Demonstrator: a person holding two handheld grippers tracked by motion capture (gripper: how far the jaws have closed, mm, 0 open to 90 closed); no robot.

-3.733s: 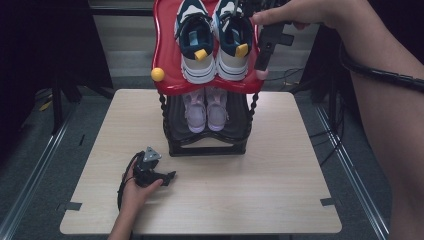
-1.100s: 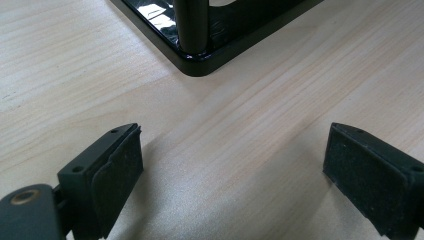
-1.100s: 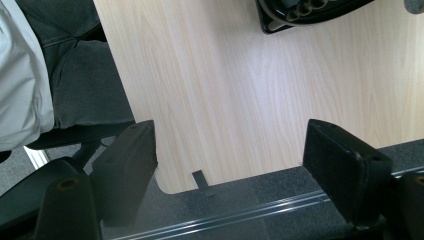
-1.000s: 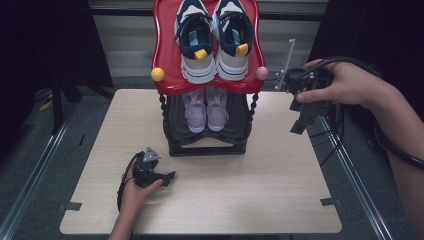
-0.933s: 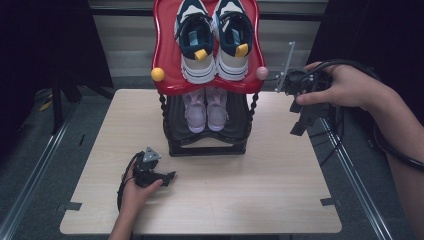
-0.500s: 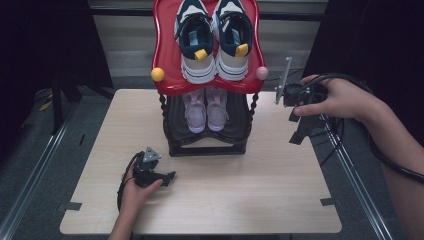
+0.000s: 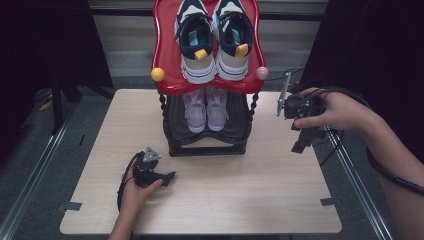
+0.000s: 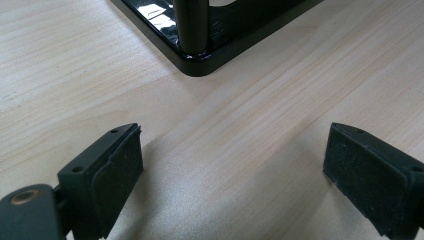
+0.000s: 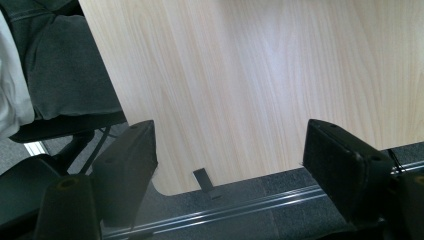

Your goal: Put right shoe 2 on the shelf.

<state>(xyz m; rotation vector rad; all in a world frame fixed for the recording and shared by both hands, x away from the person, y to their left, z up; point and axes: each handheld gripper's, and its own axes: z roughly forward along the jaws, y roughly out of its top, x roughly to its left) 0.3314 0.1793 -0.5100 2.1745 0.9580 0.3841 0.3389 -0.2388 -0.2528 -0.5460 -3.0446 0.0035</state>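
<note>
Now we look down on the counter (image 7: 240,200), pale wood, with the shoe rack (image 7: 207,145) standing at its far middle; its red top shelf (image 7: 167,60) carries a pair of navy-and-white sneakers (image 7: 215,40), toes towards us, and a pair of pink shoes (image 7: 206,107) sits on the dark lower shelf beneath; a yellow knob (image 7: 157,74) and a pink knob (image 7: 262,73) mark the red shelf's front corners. Down at the near left we have the left gripper (image 7: 167,177) resting low on the counter in the person's left hand (image 7: 136,187), just in front of the rack's near left corner and apart from it; from the left gripper view (image 8: 230,175) its jaws stand wide with bare wood between them, and the rack's black base (image 8: 200,62) with one upright post sits just ahead. Over on the right, the right hand (image 7: 340,110) holds the right gripper (image 7: 299,145) above the counter's right edge, well clear of the rack, cable looping back along the forearm; in the right gripper view (image 9: 230,170) its jaws are spread wide too, nothing between them, and beyond them lie a rounded corner of the counter and a metal rail (image 9: 215,210) on the floor; neither gripper touches a shoe.
</note>
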